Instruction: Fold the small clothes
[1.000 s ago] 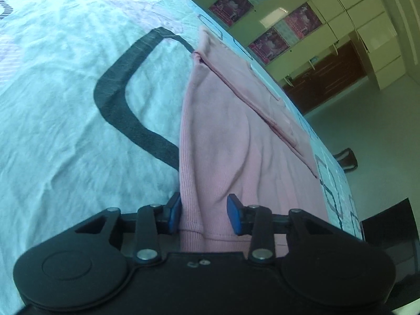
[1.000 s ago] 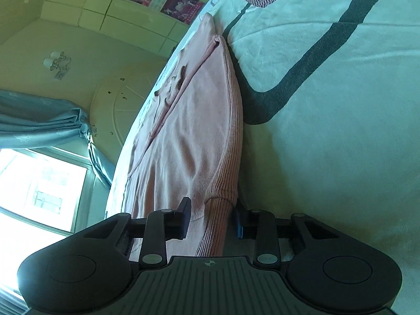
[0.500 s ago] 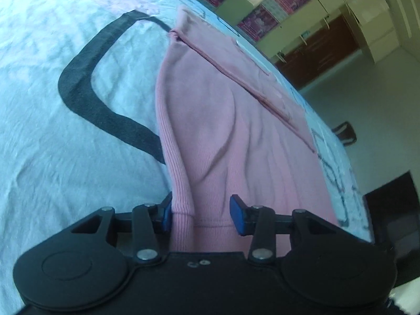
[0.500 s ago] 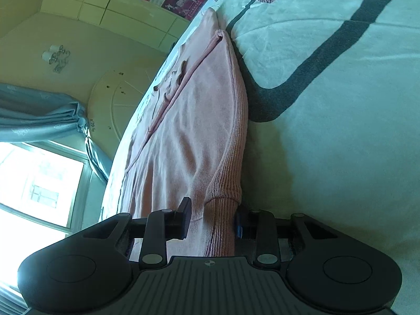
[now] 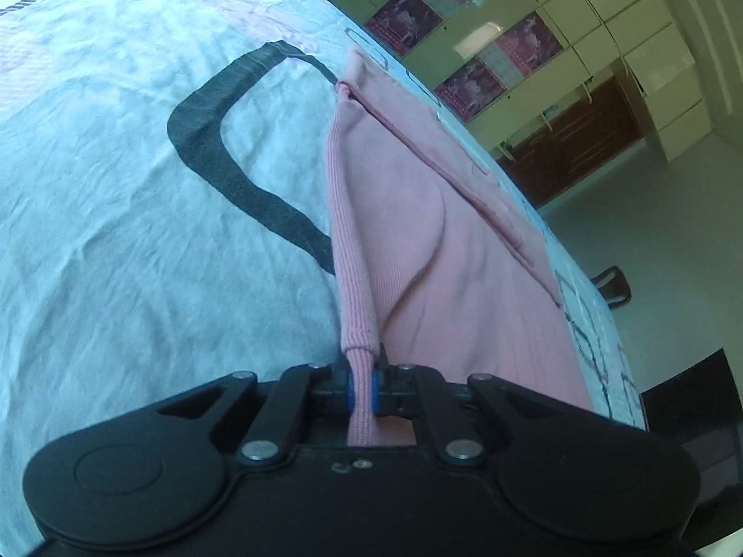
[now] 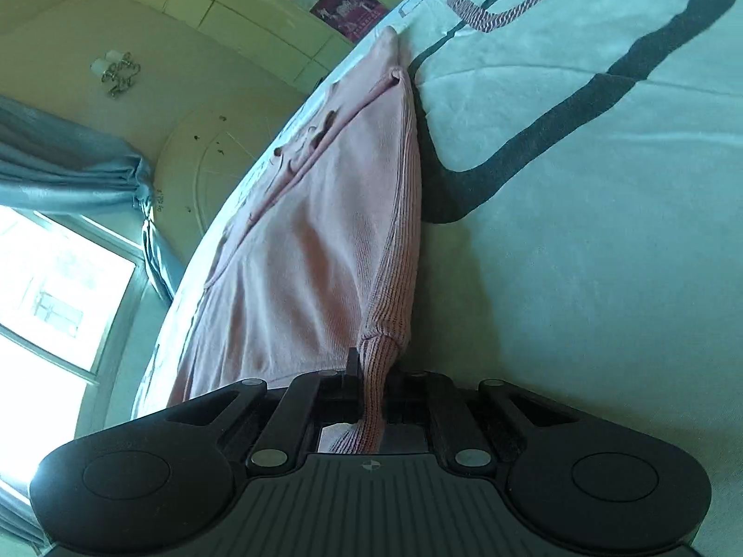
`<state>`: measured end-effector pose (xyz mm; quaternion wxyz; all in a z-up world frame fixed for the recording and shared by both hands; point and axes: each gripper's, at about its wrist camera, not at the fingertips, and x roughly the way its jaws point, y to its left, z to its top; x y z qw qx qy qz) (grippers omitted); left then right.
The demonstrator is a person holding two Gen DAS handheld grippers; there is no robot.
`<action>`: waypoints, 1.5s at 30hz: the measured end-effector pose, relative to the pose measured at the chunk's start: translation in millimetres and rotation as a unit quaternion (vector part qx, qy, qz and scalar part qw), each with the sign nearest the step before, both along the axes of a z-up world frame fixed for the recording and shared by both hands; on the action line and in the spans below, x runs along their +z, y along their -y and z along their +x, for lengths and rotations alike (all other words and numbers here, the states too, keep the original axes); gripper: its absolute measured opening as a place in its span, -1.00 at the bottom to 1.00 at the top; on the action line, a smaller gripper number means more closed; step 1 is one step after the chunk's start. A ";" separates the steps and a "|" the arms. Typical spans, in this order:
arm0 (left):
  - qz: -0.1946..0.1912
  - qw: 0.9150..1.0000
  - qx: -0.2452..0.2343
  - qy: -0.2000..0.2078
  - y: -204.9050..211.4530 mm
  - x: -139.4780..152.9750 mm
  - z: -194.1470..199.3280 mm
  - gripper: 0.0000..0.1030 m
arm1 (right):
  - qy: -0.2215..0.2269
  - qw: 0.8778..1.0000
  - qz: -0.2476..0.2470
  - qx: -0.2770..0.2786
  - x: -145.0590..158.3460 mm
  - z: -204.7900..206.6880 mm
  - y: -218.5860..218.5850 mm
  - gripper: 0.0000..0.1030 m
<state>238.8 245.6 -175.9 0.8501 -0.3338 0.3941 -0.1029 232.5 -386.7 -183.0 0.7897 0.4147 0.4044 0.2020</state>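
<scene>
Pink garment [image 5: 408, 232] lies flat on patterned bedsheet [image 5: 116, 232], ribbed hem edge toward us. Left gripper [image 5: 361, 387] clamped tight on one hem corner; right gripper [image 6: 371, 387] clamped on the other.

Risks as we judge them: thin pinch may slip once lifted; uneven pull skews fold; sheet may come up too.

Can't see: pad contact depth, far end of garment, hands, whether both layers caught.
</scene>
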 end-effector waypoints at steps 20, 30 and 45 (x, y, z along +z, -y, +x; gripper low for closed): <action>-0.084 0.990 0.016 0.109 2.0 88.9 217.8 -0.91 | 0.081 0.994 -0.029 -0.061 127.7 228.1 -12.8 -0.88; -0.056 0.998 -0.008 -0.005 2.5 21.8 377.7 -0.90 | -0.053 0.993 -0.074 -0.075 46.4 395.4 -40.1 -0.88; 0.174 0.972 -0.139 0.072 32.6 40.8 408.5 -0.15 | 0.066 0.969 -0.239 -0.015 42.3 425.4 -59.6 0.15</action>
